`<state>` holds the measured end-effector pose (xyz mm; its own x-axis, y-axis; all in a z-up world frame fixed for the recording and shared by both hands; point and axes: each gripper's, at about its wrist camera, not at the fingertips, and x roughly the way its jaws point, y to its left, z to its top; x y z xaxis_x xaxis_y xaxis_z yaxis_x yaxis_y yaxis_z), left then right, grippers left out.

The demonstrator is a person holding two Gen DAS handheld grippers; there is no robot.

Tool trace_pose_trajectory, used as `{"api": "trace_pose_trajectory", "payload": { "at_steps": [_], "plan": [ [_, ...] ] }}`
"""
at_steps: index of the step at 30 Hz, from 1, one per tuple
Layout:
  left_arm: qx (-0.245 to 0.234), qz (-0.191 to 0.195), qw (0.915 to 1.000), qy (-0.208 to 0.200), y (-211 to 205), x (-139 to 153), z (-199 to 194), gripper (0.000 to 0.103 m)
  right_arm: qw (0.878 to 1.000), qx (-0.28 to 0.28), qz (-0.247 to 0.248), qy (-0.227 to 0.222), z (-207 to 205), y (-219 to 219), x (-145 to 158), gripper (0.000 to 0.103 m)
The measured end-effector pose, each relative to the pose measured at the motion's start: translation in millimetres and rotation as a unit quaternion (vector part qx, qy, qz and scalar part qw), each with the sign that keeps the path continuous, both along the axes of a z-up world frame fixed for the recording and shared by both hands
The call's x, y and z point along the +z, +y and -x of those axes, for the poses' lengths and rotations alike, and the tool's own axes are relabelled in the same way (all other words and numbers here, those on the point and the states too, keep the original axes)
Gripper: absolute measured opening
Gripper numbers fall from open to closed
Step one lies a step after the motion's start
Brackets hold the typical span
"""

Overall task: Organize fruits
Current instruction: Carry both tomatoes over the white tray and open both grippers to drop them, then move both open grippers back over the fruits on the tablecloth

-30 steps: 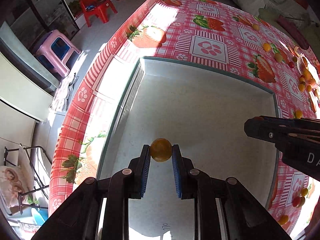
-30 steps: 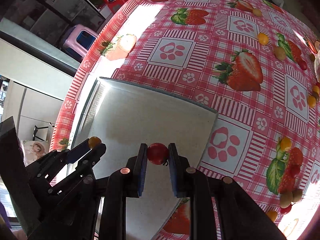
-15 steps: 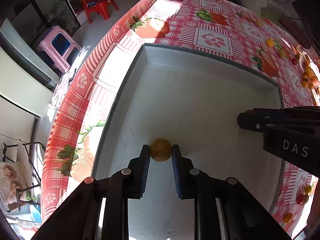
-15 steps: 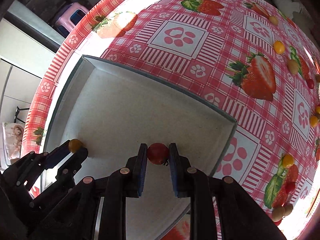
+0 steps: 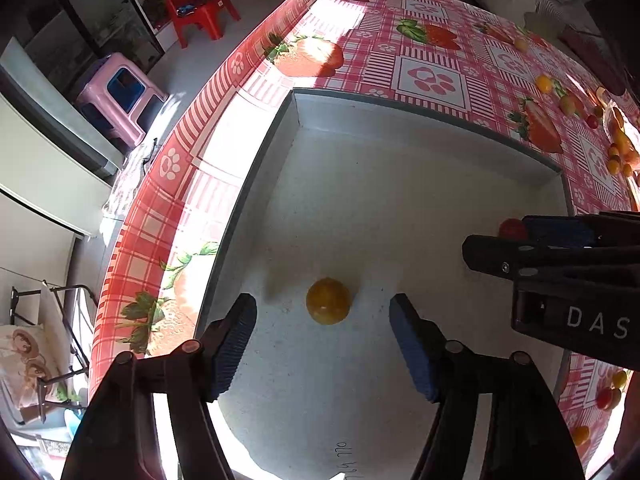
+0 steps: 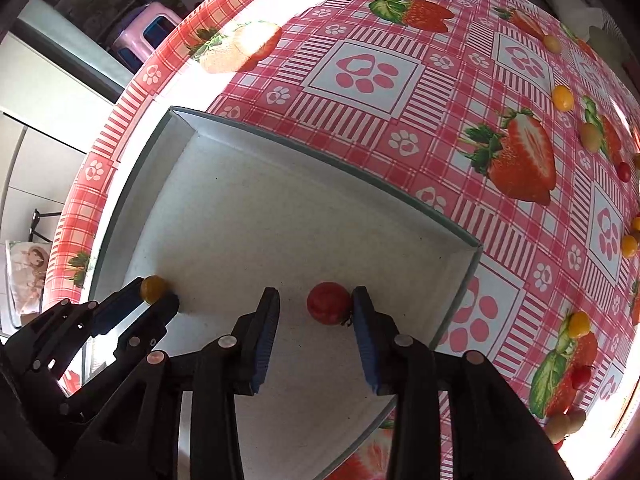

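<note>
Inside the tray [image 5: 420,200], on its pale floor, sat a yellow fruit [image 5: 329,301], centred between the spread fingers of the left gripper [image 5: 323,312] and touching neither pad. That gripper was released — a clear gap showed on both sides of the fruit. From the right wrist view the same yellow fruit [image 6: 153,288] showed at the tips of the left gripper [image 6: 154,300], close to the tray's left wall.

Further right in the tray [image 6: 320,152], a red fruit [image 6: 330,303] lay on the floor between the parted fingers of the right gripper [image 6: 317,308]. It rested just against the right blue pad [image 6: 366,332], with open space between it and the left pad, so this gripper was released too. In the left wrist view the red fruit [image 5: 513,229] peeked out beside the tip of the right gripper [image 5: 520,236], near the tray's right wall.

The two fruits lay well apart on the tray floor. The tray stood at the edge of a table under a red checked cloth [image 6: 400,60] printed with strawberries and paw marks. More small fruits — yellow, green and red — were scattered on the cloth to the right [image 6: 562,97], well away from the tray. Beyond the table edge stood a pink stool [image 5: 120,96] and a red chair [image 5: 200,12] on the floor.
</note>
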<state>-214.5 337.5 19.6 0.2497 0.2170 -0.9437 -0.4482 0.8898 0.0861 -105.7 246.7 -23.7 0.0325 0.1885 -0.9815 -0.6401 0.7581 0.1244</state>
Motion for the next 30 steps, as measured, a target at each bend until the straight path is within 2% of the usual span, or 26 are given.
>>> {"api": "trace_pose_trajectory", "payload": {
  "at_steps": [2, 4, 6, 7, 12, 16, 23, 30],
  "plan": [
    [-0.005, -0.010, 0.9999, -0.013, -1, 6, 2, 0.087, 1.000, -0.003, -0.005, 0.004, 1, -1, 1, 0.066],
    [-0.009, -0.012, 0.9999, -0.003, 0, 6, 1, 0.087, 1.000, -0.008, -0.019, 0.009, 0, -5, 7, 0.069],
    [-0.014, -0.008, 0.9999, 0.001, -1, 5, -1, 0.087, 0.999, -0.012, -0.038, 0.013, -2, -9, 15, 0.080],
    [-0.016, -0.009, 0.9998, 0.003, -2, 6, -1, 0.087, 0.999, -0.015, -0.048, 0.013, -2, -11, 21, 0.081],
    [-0.039, -0.014, 0.9991, -0.005, -15, 20, -9, 0.087, 0.996, -0.046, -0.081, 0.000, -7, -40, 51, 0.081],
    [-0.077, -0.018, 0.9967, -0.018, -40, 36, -26, 0.087, 0.991, -0.097, -0.087, -0.008, -17, -85, 64, 0.081],
    [-0.159, -0.006, 0.9864, -0.040, -103, 56, -67, 0.087, 0.979, -0.193, -0.068, -0.016, -28, -181, 69, 0.081],
    [-0.220, 0.007, 0.9747, -0.039, -164, 49, -105, 0.087, 0.961, -0.272, -0.037, -0.020, -33, -270, 58, 0.081]
  ]
}}
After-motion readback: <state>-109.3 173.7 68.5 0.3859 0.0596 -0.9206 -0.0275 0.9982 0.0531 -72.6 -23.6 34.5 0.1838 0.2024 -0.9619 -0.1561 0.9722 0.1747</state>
